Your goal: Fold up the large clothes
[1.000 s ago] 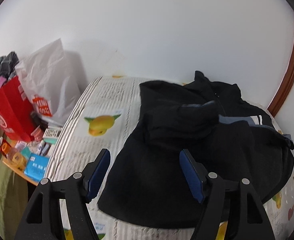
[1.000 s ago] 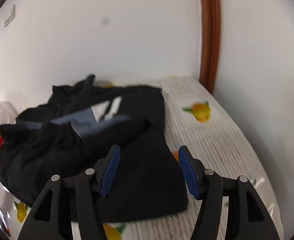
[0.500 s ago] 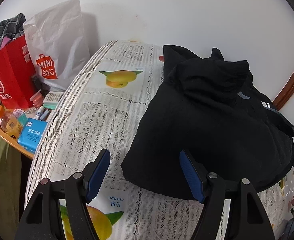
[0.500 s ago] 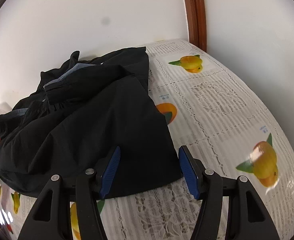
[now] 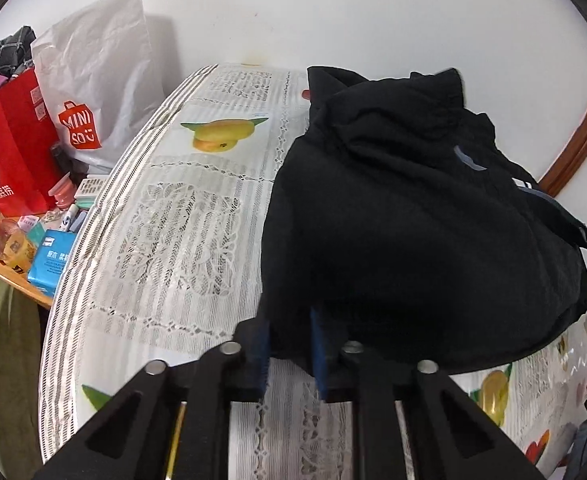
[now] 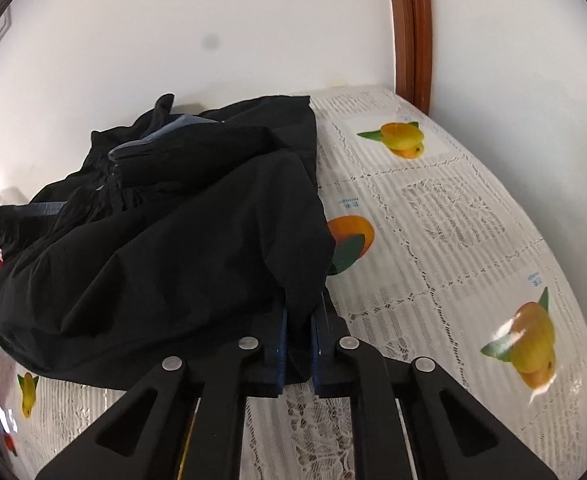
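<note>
- Black garment (image 5: 413, 240) lies in a loose heap on the table, its near hem toward both tongs and its bulk piled toward the wall.
- Left gripper (image 5: 289, 344) has its jaws closing, and the near left corner of the hem is pinched between the blue pads (image 5: 259, 344).
- Right gripper (image 6: 299, 340) has come down to its narrowest, with the near right corner of the garment clamped between its pads; a fold of cloth droops over them.
- Both tongs point steeply down at the near edge of the lace tablecloth (image 5: 181, 232), which is printed with fruit, and each sits just above it.
- Judged from the heap, folding is at an early stage: the hem corners are secured, but the upper part is bunched, with grey trim (image 6: 161, 136) and a collar poking up at the far side. No neat fold shows yet.
- What is left is likely to lift or carry the hem over, flatten, and fold again.
- Farther left, off the table's edge, stand a red bag (image 5: 9, 148) and a white shopping bag (image 5: 97, 80) amid small clutter.
- Behind is a white wall with brown wooden trim (image 6: 409, 28).
</note>
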Demonstrator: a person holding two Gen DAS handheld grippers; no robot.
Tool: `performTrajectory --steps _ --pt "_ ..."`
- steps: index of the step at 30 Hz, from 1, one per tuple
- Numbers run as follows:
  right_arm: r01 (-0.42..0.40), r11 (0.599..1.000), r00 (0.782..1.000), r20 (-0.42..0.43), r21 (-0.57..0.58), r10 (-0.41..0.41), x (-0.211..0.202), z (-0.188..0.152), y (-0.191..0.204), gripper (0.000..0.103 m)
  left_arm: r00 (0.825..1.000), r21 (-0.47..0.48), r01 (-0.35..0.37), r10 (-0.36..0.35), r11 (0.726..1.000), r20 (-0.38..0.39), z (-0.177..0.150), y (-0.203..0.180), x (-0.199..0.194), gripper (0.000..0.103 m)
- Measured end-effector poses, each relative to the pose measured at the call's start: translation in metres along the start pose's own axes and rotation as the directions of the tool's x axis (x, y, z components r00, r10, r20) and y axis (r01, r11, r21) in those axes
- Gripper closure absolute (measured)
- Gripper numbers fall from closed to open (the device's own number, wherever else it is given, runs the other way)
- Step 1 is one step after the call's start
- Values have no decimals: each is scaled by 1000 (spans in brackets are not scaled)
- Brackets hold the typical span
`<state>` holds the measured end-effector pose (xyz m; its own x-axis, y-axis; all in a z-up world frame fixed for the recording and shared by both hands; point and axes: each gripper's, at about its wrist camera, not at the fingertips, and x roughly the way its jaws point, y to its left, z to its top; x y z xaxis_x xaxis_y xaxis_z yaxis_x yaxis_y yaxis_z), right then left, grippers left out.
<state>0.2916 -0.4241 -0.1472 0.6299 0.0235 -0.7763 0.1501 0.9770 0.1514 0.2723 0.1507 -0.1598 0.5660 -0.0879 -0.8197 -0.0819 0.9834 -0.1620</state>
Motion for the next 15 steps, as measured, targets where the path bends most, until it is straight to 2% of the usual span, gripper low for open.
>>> performTrajectory --steps 15 --pt "3 1000 1000 -2 -4 -3 -49 -29 -1 96 1000 52 2 -2 999 -2 -46 -4 -49 92"
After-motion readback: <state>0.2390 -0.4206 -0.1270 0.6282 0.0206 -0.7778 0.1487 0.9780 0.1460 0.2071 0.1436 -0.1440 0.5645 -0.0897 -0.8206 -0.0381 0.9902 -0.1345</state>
